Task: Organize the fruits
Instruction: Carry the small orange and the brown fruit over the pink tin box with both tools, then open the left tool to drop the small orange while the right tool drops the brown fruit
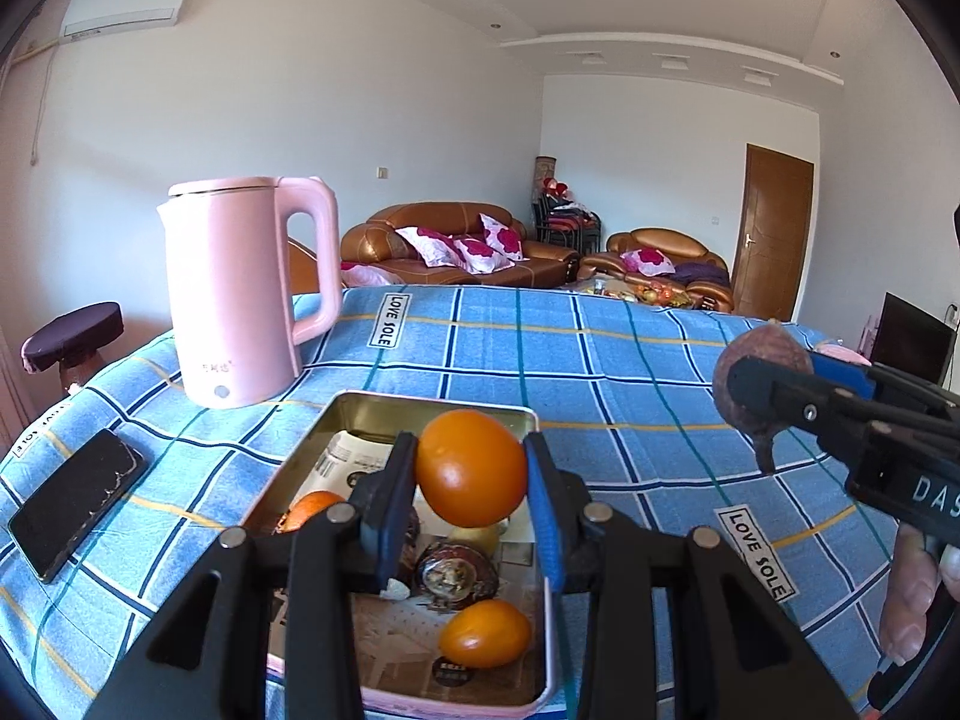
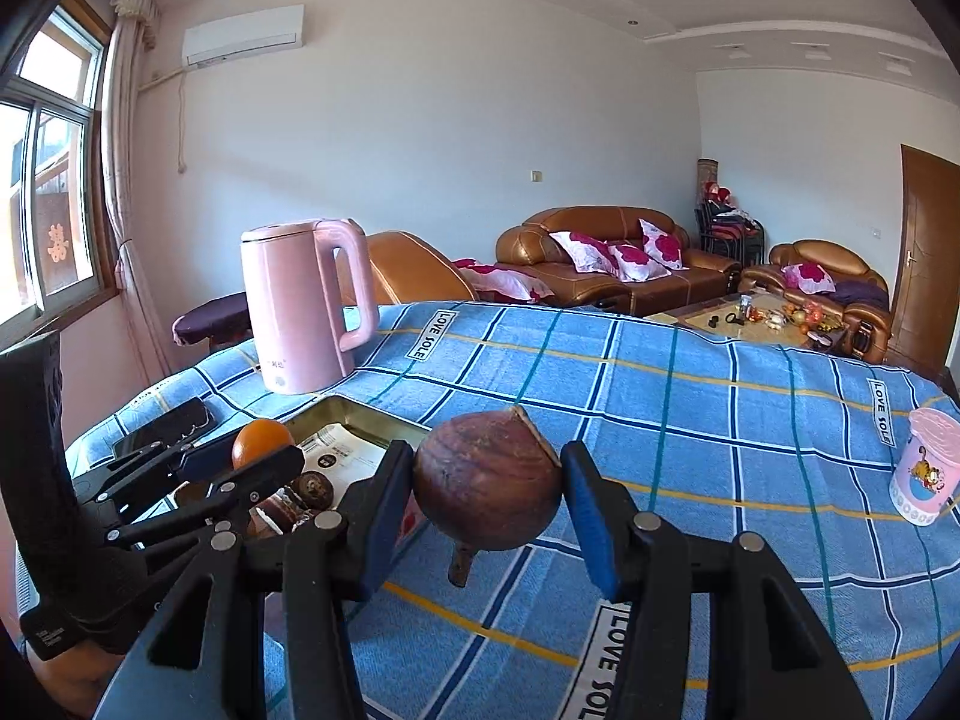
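Both wrist views face across the blue tablecloth (image 1: 600,372), sharing the kettle (image 2: 300,312).

Metal, plastic, cloth and fruit skin

The tin tray (image 1: 336,420) is dull brassy metal lined with printed paper; beside it, the pink kettle (image 1: 240,294) is smooth satin plastic and the phone (image 1: 75,501) glossy glass. The checked tablecloth (image 1: 630,372) is woven cloth. The orange (image 1: 471,468) shines smooth; the brown mangosteen (image 2: 486,489) looks matt, rough.

left gripper's fingers (image 1: 389,516) hide much of the tin's (image 1: 384,405) contents.
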Demonstrator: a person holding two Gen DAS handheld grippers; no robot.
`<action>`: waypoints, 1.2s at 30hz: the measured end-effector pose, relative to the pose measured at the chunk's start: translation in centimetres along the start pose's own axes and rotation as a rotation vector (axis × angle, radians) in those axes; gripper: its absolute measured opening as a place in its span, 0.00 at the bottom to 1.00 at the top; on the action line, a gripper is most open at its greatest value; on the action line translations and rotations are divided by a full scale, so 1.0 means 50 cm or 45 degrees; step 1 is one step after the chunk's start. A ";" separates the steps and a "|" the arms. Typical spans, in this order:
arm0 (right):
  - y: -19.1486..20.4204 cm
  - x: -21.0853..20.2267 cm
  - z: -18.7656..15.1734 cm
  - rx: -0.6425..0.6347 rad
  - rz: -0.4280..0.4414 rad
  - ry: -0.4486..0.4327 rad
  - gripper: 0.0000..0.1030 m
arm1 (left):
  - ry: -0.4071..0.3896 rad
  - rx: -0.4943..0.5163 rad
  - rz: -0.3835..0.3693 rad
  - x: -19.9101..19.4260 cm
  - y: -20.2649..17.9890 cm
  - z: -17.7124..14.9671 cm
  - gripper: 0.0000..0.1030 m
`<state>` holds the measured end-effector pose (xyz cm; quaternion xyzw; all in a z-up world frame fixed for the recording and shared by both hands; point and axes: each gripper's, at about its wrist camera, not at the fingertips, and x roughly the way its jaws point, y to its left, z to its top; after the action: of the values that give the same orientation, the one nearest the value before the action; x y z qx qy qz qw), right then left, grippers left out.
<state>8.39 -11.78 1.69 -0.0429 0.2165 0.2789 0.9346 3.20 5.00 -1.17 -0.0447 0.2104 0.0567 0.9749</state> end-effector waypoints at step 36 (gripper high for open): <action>0.152 0.173 -0.028 -0.100 0.157 0.164 0.51 | 0.115 -0.062 0.162 0.020 0.125 -0.052 0.37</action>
<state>10.25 -1.31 -2.97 -0.0839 0.2672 0.3410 0.8974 2.22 10.99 -4.34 -0.0575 0.2553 0.1215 0.9575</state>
